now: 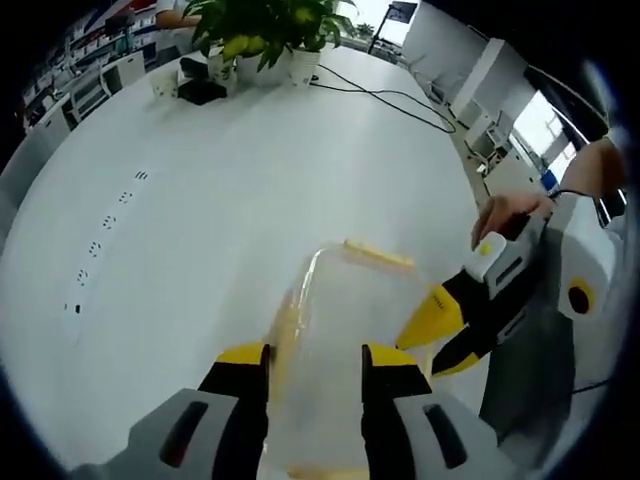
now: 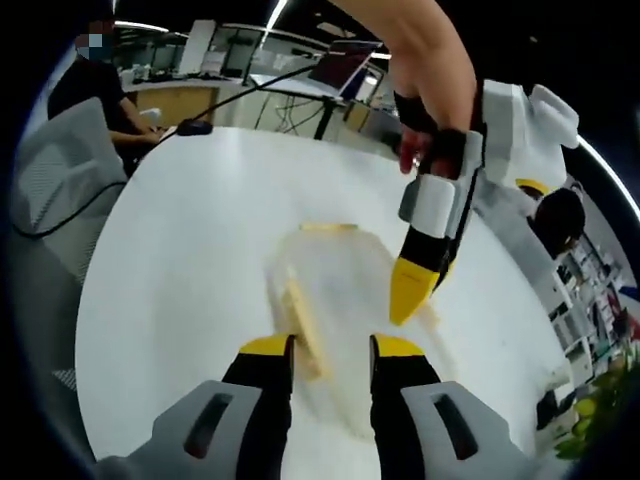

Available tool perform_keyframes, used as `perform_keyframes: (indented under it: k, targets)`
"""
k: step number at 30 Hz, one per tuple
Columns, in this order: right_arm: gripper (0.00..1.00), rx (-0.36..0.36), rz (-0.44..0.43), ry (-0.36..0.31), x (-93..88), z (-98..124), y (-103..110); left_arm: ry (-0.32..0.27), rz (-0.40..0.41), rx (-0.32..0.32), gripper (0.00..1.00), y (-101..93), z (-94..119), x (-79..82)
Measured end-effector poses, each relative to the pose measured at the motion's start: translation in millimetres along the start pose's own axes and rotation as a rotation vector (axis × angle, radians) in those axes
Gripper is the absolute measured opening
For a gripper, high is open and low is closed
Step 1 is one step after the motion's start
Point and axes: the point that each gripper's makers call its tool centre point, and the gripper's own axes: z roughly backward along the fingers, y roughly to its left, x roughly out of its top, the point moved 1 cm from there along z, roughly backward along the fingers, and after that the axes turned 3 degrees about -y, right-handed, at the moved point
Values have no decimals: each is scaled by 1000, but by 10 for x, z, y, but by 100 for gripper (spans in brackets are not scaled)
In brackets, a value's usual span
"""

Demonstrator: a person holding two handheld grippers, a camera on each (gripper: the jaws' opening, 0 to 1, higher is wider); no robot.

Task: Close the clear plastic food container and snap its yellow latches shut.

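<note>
Left gripper (image 1: 315,362): nearest my left gripper view, its two yellow-tipped jaws stand apart with the near end of the container between them. I cannot tell whether they press its walls or only bracket it; I see nothing gripped.

Container (image 1: 345,340): clear plastic, blurred, lying flat on the white table (image 1: 200,220) just ahead of the left jaws. The lid looks to be lying on top, though the blur keeps me from saying it is seated.

Yellow latches: one strip (image 1: 378,256) runs along the far edge in the left gripper view, another (image 1: 285,325) along the left side. I cannot tell whether either is snapped.

Right gripper (image 1: 432,335): it enters the left gripper view from the right, a hand (image 1: 515,212) on its handle, tips at the container's right edge. In the right gripper view its own jaws (image 2: 330,352) are parted around the near end of the container (image 2: 335,290), holding nothing that I can see.

Relation: in the right gripper view the left gripper (image 2: 408,295) comes down from above, tip over the container's right side; a side latch (image 2: 300,320) sits just beside my left-hand jaw.

Step in hand, my judgement: seat the lid, then press latches.

How to do it well: I steady the box with one gripper, press straight down on a latch with the other, and work opposite sides so the lid does not tilt.
</note>
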Motion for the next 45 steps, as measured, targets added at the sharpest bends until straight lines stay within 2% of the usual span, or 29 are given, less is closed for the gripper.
perform_keyframes:
  k: [14,21,27,30,45]
  targets:
    - [27,-69,42,7,-16,-20,8,66,98,-99,33,-3,-48,-59]
    - [27,-94,61,9,-26,-11,1,110,108,-125,32,-14,-69,-50]
    - [27,-113,89,11,-41,-6,-5,105,137,-154,32,12,-86,-48]
    - [27,-116,92,10,-44,-4,-4,107,135,-164,31,9,-90,-41]
    - [25,-136,96,11,-53,-10,-15,192,124,-190,29,-7,-112,-21]
